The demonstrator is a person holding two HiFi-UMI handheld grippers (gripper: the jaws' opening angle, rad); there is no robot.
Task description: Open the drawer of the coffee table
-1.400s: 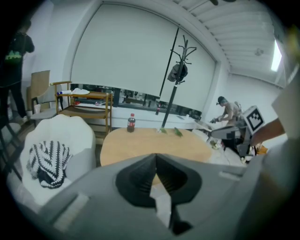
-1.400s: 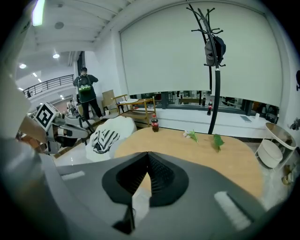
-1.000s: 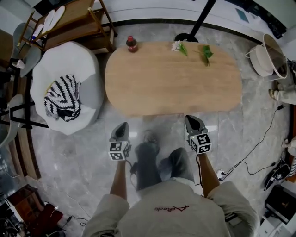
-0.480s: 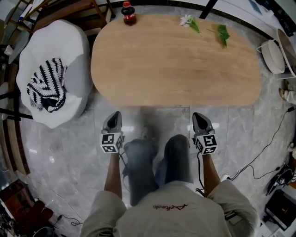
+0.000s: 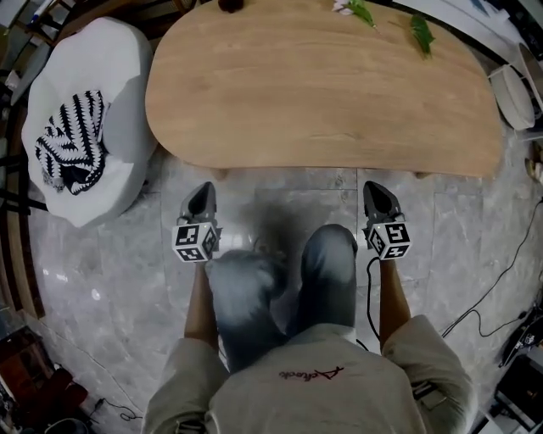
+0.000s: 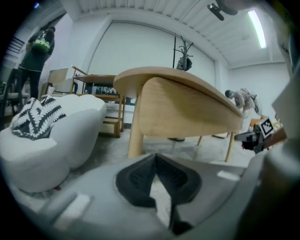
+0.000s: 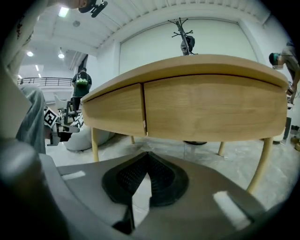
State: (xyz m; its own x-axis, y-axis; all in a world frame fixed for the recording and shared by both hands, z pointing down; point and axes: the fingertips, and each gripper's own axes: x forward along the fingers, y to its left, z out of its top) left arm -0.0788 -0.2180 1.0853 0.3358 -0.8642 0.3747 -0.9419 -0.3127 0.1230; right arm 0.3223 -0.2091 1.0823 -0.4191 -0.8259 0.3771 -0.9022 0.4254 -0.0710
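Note:
The oval wooden coffee table (image 5: 322, 85) fills the top of the head view. Its near side carries two closed drawer fronts, a left one (image 7: 115, 110) and a right one (image 7: 211, 108), with a thin seam between them. My left gripper (image 5: 203, 191) is shut and empty, low over the floor just short of the table's near edge, left of my knees. My right gripper (image 5: 377, 188) is shut and empty too, level with it on the right. In the right gripper view the closed tips (image 7: 148, 154) point below the drawer seam. The left gripper's tips (image 6: 156, 157) point at the table's left end (image 6: 187, 110).
A white pouf (image 5: 93, 127) with a striped black-and-white cloth (image 5: 68, 144) stands left of the table. Green sprigs (image 5: 420, 34) and a bottle (image 5: 229, 4) sit at the table's far edge. A white basket (image 5: 517, 89) and floor cables (image 5: 501, 280) lie right. My knees (image 5: 288, 280) are between the grippers.
Both grippers have sunk toward the floor, still shut. The head camera has come lower and closer, so the table looks larger and its far edge has slid to the top.

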